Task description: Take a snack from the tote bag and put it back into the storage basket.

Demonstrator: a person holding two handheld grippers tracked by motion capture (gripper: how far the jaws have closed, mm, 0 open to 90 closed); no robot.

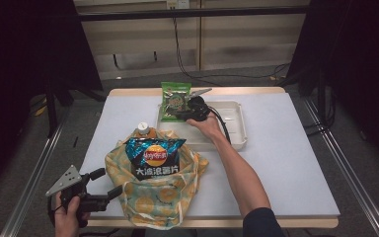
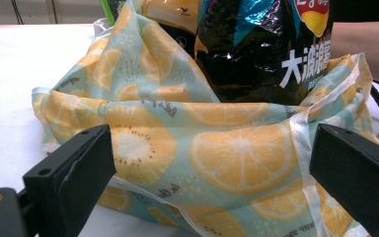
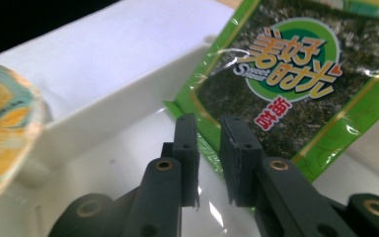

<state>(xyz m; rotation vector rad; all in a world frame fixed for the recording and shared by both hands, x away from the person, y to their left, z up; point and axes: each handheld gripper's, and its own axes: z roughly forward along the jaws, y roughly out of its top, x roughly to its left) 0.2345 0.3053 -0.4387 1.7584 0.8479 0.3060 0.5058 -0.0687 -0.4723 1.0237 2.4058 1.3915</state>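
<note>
Seaweed snack packet, green with a dark window, stands on its lower edge at the tray's far left corner, near the table's far edge, its long axis running up and away from the table, top leaning toward the far edge. The right gripper is at the packet's lower left corner in the right gripper view: its black jaws stand a narrow gap apart with the packet's bottom edge showing between and behind them, and whether the pads press on the film cannot be told. The packet's round green-and-white label bears orange Chinese characters over the word "Sweet". At the table's near left edge the left gripper is spread wide, its jaws either side of the orange-slice-printed fabric bag without touching it. From the bag rise a Lay's chip bag with white Chinese writing and a bottle
</note>
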